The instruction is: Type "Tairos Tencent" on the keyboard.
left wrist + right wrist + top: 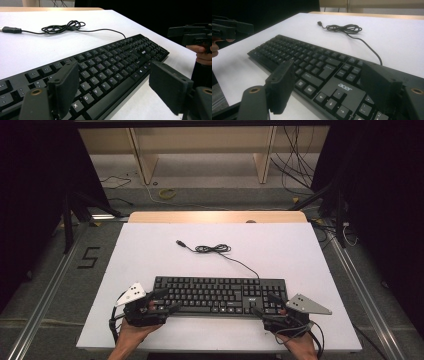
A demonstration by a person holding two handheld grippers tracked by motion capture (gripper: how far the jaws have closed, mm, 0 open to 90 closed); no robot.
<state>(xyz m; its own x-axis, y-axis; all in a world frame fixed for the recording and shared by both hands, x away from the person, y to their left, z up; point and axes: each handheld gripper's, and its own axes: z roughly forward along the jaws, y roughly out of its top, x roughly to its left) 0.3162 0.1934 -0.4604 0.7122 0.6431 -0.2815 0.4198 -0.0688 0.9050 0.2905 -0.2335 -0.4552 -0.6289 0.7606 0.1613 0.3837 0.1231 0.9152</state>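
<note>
Two grippers stood at the near ends of the keyboard (220,295): the left gripper (161,301) at its left corner, the right gripper (263,304) at its right end over the number pad. Both had jaws spread wide and held nothing. The keyboard probably was light but long and stiff, with smooth plastic edges, so it seemed best to take it at both short ends together, on the frame and not on the keys. It was black, flat, lying across the near middle of the white table (150,250), and its cable (215,249) lay coiled behind it.
</note>
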